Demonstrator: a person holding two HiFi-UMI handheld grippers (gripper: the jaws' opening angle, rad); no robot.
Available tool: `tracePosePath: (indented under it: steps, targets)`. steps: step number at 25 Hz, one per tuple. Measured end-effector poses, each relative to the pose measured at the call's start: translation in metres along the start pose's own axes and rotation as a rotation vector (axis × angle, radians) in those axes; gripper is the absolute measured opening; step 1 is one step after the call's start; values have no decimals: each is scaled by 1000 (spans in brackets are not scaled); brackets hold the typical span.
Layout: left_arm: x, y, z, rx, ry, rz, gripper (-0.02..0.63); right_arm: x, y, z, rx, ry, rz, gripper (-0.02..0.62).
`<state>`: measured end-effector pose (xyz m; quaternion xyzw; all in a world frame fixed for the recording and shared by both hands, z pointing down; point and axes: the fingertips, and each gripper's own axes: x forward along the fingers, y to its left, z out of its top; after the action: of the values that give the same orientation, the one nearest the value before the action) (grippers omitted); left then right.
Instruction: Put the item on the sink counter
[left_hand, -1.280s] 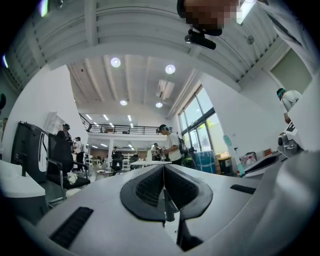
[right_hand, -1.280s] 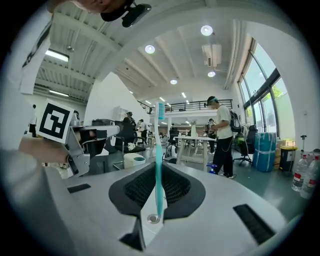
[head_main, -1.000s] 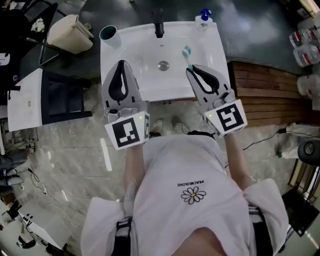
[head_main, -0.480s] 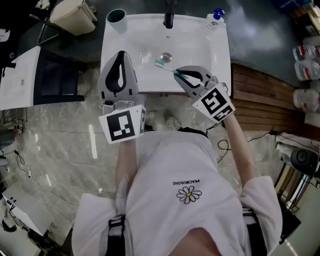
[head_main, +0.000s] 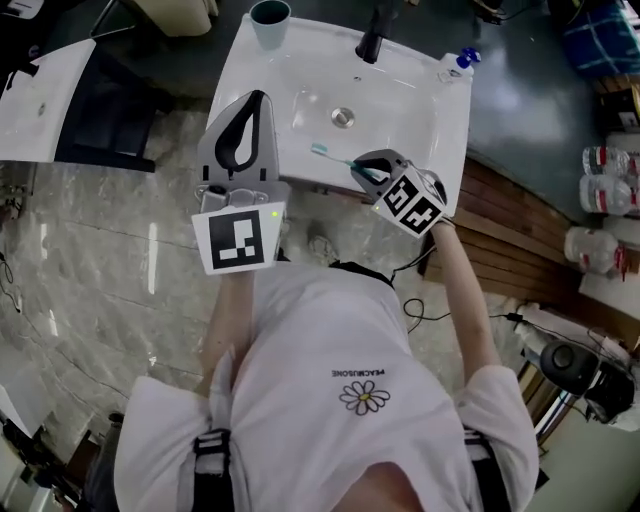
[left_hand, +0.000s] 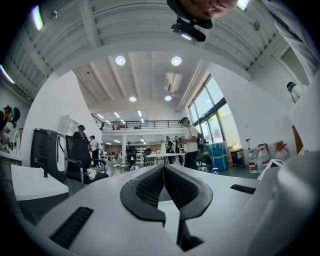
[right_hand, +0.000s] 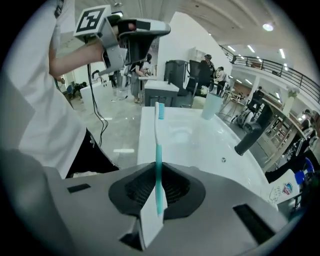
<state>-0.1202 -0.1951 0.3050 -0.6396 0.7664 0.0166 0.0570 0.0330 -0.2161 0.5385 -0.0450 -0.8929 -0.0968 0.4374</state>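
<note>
My right hand-held gripper (head_main: 362, 168) clamped on toothbrush (head_main: 335, 157) handle, bristle end over sink (head_main: 300, 60) front edge, my left hand-held gripper (head_main: 256, 98) jaws together, empty, by sink's left side

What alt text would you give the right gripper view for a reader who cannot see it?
The fingers of the right gripper are shut on a teal and white toothbrush, its bristle head pointing away over the edge of a white sink. A teal cup and a black faucet stand farther along the sink.
</note>
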Motion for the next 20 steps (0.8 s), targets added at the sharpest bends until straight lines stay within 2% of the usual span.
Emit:
tracePosePath:
  steps: [8,20]
  targets:
    - [-4,14,-7,9,14,29,17,21,6,-25,-116,162,65,37]
    - [-3,21,-20,-17,31,40,17,29,13,-36,-131,261,129,37]
